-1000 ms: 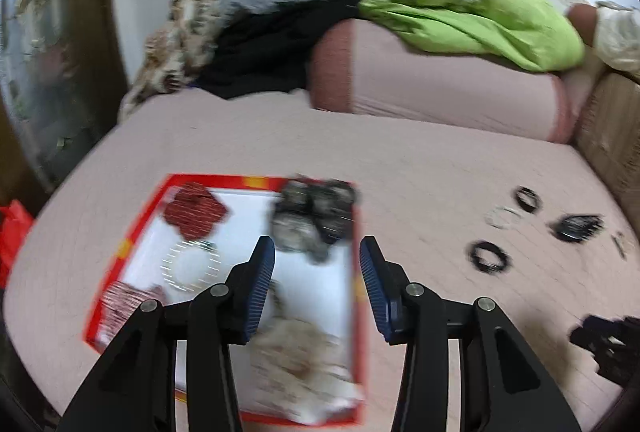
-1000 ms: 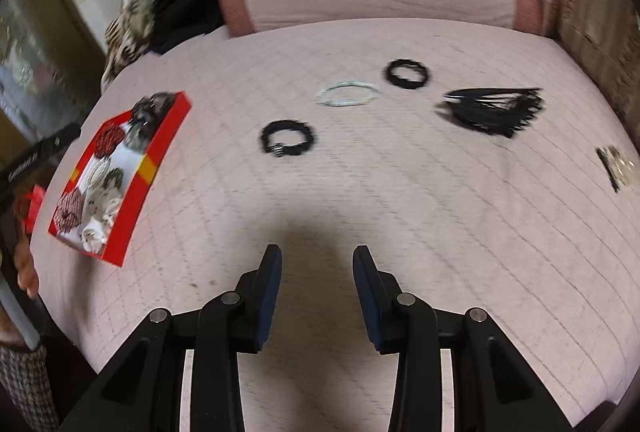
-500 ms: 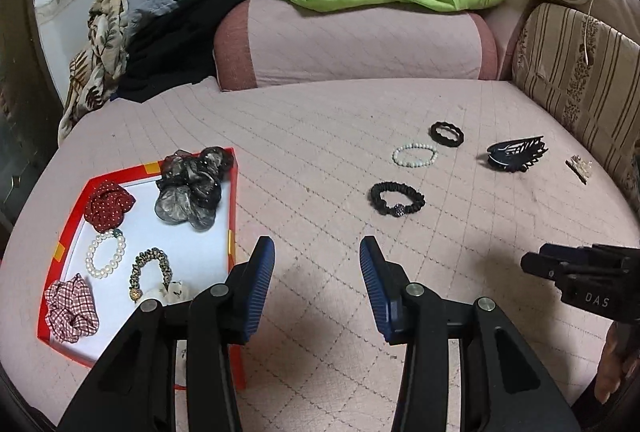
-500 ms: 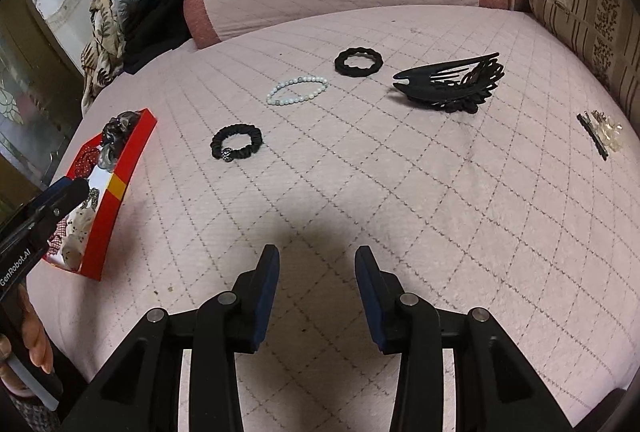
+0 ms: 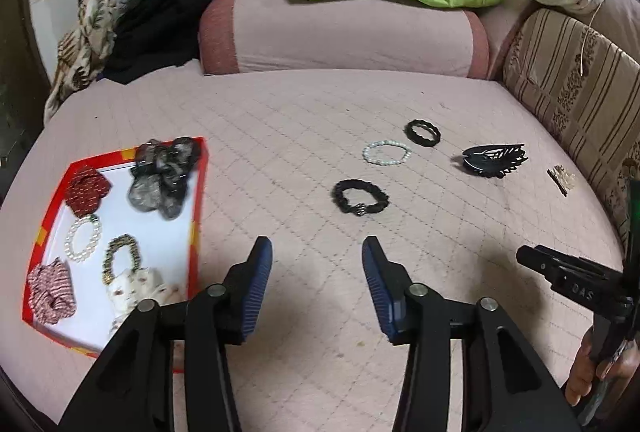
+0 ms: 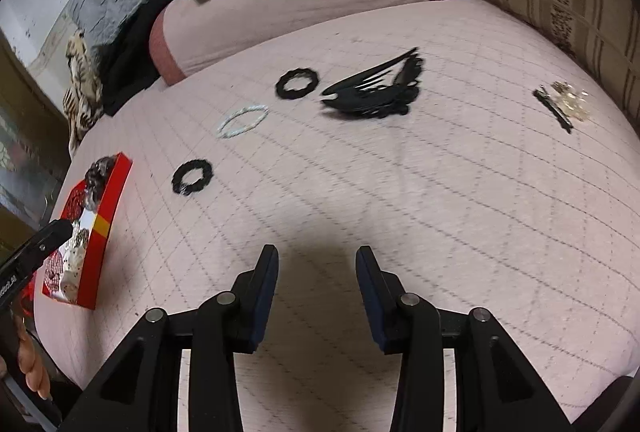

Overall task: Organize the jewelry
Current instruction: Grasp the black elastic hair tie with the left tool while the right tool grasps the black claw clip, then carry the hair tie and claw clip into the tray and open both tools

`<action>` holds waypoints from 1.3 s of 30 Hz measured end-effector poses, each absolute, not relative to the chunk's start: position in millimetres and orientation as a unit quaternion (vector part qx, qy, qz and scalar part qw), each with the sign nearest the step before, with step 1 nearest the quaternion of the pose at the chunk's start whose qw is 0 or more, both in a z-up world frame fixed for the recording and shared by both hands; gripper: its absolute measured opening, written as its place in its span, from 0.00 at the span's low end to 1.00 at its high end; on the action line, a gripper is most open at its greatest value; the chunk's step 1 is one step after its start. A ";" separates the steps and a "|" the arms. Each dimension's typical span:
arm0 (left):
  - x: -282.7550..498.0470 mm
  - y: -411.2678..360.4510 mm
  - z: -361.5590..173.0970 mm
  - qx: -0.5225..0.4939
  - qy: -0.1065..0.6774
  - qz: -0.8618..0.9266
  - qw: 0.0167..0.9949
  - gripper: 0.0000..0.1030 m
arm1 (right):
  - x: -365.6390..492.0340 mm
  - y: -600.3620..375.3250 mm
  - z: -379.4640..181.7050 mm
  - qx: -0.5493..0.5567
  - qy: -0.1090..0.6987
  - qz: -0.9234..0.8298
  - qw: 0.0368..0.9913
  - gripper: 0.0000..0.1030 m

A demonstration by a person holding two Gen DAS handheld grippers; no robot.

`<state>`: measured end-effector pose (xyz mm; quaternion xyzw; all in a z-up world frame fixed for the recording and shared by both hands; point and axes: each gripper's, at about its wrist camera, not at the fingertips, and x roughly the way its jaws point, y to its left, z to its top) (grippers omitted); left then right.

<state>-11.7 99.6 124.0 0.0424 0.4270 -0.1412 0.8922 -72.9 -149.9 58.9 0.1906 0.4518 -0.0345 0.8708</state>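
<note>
Red tray (image 5: pixel 199 187) at bed's (image 5: pixel 280 119) left edge holds scrunchies, pearl bracelet (image 5: pixel 83 238), beaded bracelet (image 5: pixel 121 256); left claw (image 5: pixel 317 264) and right claw (image 6: pixel 317 272) both empty, jaws opening.

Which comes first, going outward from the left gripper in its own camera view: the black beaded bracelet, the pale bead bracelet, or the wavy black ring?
From the left gripper, whose jaws are opening with nothing between them:
1. Black beaded bracelet, just ahead, slightly right.
2. Pale bead bracelet, farther on, to the right.
3. Wavy black ring, farthest, right again.
</note>
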 end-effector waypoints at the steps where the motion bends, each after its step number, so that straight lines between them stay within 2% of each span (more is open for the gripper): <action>1: -6.4 95.0 121.1 0.041 0.432 -0.143 0.889 0.46 | -74.8 -154.6 58.6 0.195 0.448 -0.037 0.872 0.48; 11: 60.7 65.7 78.6 0.021 0.484 -0.166 0.859 0.46 | -57.0 -200.2 62.3 0.195 0.426 -0.060 0.881 0.50; 15: 85.6 62.0 61.0 0.001 0.506 -0.162 0.847 0.46 | -27.4 -214.2 61.4 0.177 0.422 -0.065 0.887 0.61; 17: 94.9 59.8 53.4 -0.005 0.513 -0.166 0.842 0.45 | -11.1 -224.3 59.1 0.184 0.420 -0.067 0.886 0.63; 22: 106.8 48.6 38.9 -0.005 0.523 -0.180 0.833 0.46 | 21.1 -245.6 49.8 0.218 0.423 -0.068 0.877 0.63; 26: 110.4 42.5 29.2 -0.005 0.523 -0.186 0.832 0.45 | 41.2 -248.6 42.1 0.202 0.431 -0.069 0.877 0.63; 28: 111.2 41.2 29.1 -0.006 0.522 -0.187 0.832 0.44 | 47.8 -248.5 39.6 0.196 0.433 -0.068 0.877 0.47; 29: 111.4 41.6 29.5 -0.008 0.522 -0.185 0.833 0.30 | 49.5 -248.0 38.9 0.198 0.434 -0.064 0.876 0.30; 30: 111.8 42.0 29.4 -0.007 0.525 -0.183 0.832 0.18 | 50.1 -247.0 39.6 0.205 0.433 -0.055 0.876 0.25; 31: 112.7 42.3 28.1 -0.008 0.532 -0.182 0.827 0.06 | 49.2 -245.7 42.1 0.206 0.430 -0.055 0.877 0.24; 34: 106.0 47.2 30.9 -0.023 0.533 -0.189 0.825 0.06 | 41.5 -237.8 50.3 0.204 0.425 -0.047 0.881 0.13; 39: 73.1 65.0 45.2 -0.036 0.525 -0.202 0.826 0.06 | 9.5 -219.5 56.1 0.200 0.430 -0.027 0.880 0.12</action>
